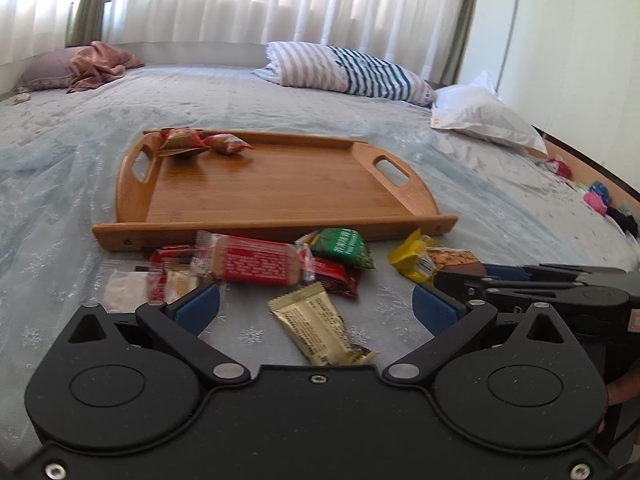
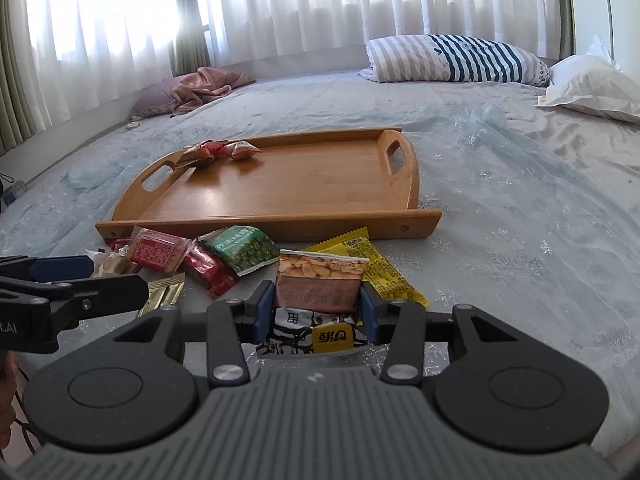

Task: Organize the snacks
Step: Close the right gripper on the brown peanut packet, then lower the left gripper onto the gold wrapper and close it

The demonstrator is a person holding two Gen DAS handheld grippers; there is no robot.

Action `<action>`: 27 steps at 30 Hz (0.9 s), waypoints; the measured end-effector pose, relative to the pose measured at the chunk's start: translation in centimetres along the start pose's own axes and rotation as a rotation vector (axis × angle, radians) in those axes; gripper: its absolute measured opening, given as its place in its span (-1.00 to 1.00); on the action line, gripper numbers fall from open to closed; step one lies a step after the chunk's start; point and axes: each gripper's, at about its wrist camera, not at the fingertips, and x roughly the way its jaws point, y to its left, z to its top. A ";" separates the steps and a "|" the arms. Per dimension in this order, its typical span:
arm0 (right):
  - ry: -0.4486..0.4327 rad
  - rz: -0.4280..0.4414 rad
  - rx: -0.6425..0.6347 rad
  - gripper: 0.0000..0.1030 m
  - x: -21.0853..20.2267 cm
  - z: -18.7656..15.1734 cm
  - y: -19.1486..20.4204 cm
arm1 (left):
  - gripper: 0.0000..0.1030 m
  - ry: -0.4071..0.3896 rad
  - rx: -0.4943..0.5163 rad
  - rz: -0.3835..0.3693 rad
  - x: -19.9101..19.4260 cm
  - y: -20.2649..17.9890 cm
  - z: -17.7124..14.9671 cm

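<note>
A wooden tray (image 1: 280, 188) (image 2: 304, 184) lies on the bed with two red snack packets (image 1: 200, 142) (image 2: 220, 150) in its far left corner. Several snacks lie in front of it: a red biscuit pack (image 1: 256, 264), a green pea packet (image 1: 344, 246) (image 2: 240, 250), a yellow packet (image 1: 416, 258) (image 2: 380, 268), a gold bar (image 1: 316, 326). My left gripper (image 1: 316, 308) is open around the gold bar. My right gripper (image 2: 316, 308) is shut on a peanut packet (image 2: 320, 284), also in the left wrist view (image 1: 456, 260).
A striped pillow (image 1: 348, 70) and a white pillow (image 1: 480, 116) lie at the back right. A pink cloth (image 1: 100, 64) lies at the back left. Small colourful items (image 1: 596, 196) sit at the bed's right edge. Curtains hang behind.
</note>
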 end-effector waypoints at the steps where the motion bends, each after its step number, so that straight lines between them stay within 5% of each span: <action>1: 0.004 -0.003 0.002 -0.06 0.1 0.0 -0.1 | 1.00 0.000 0.014 -0.003 0.1 -0.3 -0.1; 13: 0.029 -0.010 -0.004 -0.06 0.5 -0.6 -0.1 | 1.00 0.057 0.093 -0.047 1.7 -1.8 -1.2; 27: 0.042 -0.017 -0.008 -0.05 0.9 -0.7 0.1 | 1.00 0.086 0.147 0.016 4.2 -2.1 -2.5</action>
